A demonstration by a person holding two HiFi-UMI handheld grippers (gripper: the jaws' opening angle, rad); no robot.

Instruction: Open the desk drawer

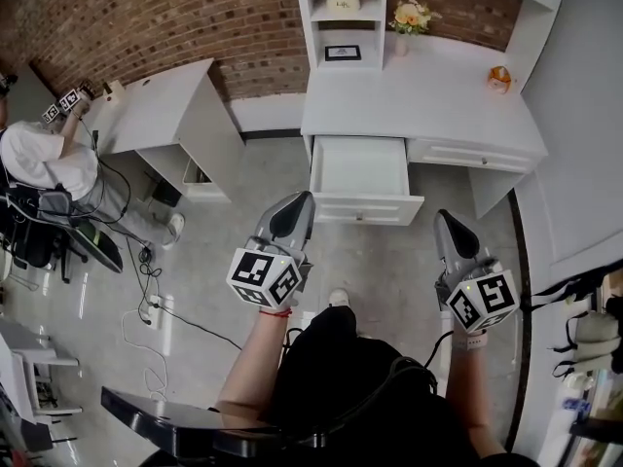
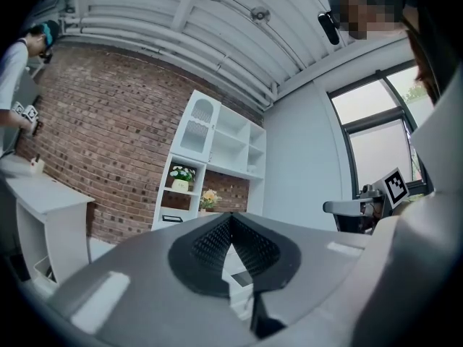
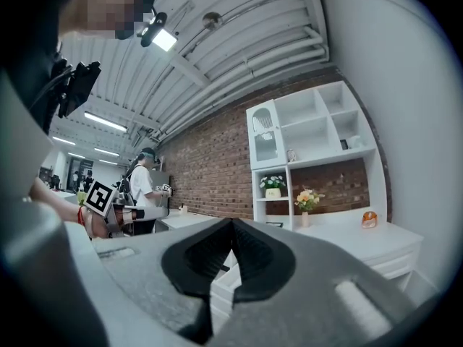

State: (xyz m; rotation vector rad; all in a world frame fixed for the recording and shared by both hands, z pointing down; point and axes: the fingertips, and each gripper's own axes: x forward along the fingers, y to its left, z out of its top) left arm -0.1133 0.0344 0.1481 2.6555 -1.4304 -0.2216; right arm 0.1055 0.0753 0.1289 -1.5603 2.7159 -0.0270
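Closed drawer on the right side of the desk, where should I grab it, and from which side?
Probably the small knob at the middle of the closed drawer's front. The panel looks flush with the desk and offers no edge, so the knob is the only part standing out. Come straight at it from the front, jaws either side of the knob.

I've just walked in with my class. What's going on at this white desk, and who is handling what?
A person stands facing a white desk, holding a gripper in each hand. One desk drawer is pulled out and looks empty; the narrower drawer beside it is shut. The left gripper and right gripper both have their jaws together on nothing, and neither touches the desk. A second person is busy at another desk along the brick wall.
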